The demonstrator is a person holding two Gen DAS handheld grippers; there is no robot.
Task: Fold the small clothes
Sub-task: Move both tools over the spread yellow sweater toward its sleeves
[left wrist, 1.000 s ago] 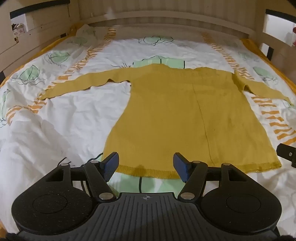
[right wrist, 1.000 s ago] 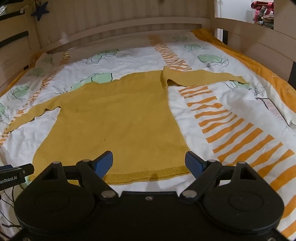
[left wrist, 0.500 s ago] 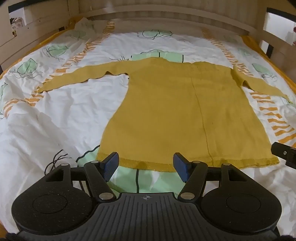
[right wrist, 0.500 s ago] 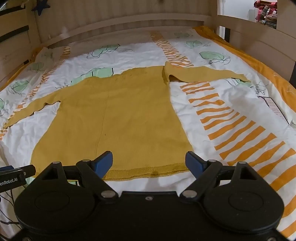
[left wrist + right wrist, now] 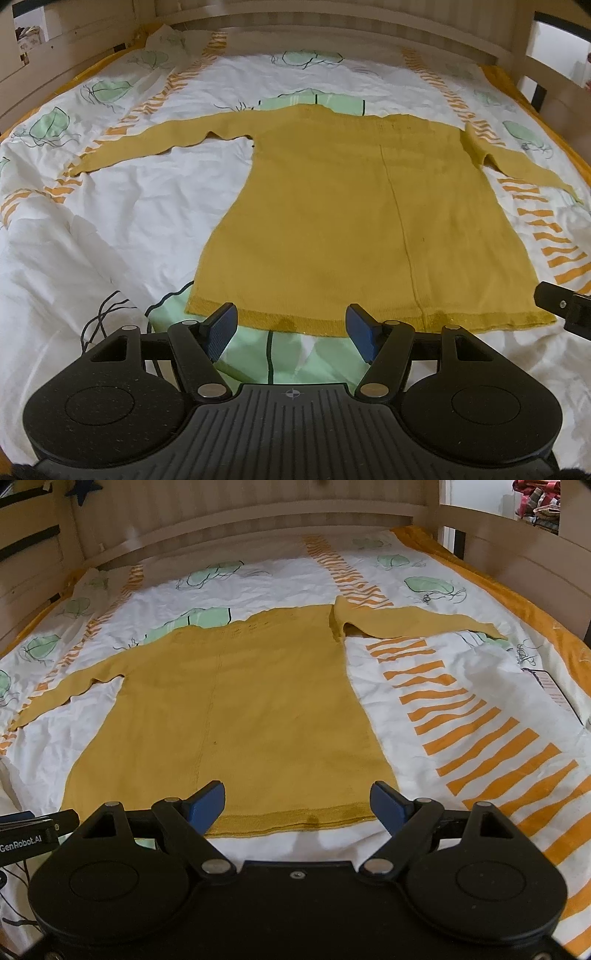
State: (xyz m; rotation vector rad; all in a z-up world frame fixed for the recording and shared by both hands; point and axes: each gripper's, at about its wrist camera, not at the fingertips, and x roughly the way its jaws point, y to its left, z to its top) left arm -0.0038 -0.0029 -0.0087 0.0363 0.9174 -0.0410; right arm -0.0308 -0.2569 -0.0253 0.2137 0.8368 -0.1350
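A mustard-yellow long-sleeved knit top (image 5: 362, 221) lies flat on the bed, hem nearest me, both sleeves spread out to the sides. It also shows in the right wrist view (image 5: 229, 716). My left gripper (image 5: 291, 330) is open and empty, just above the left half of the hem. My right gripper (image 5: 298, 805) is open and empty, just above the right half of the hem. The right gripper's edge (image 5: 561, 306) shows in the left wrist view, and the left gripper's edge (image 5: 29, 830) in the right wrist view.
The bed sheet (image 5: 110, 229) is white with green leaf prints and orange stripes, and wrinkled at the left. Wooden bed rails (image 5: 236, 520) stand at the far end and both sides. A small flat card-like object (image 5: 557, 690) lies on the sheet at the right.
Both grippers have risen and drawn back a little from the hem, so more sheet shows below it. Both stay open. The top has not moved.
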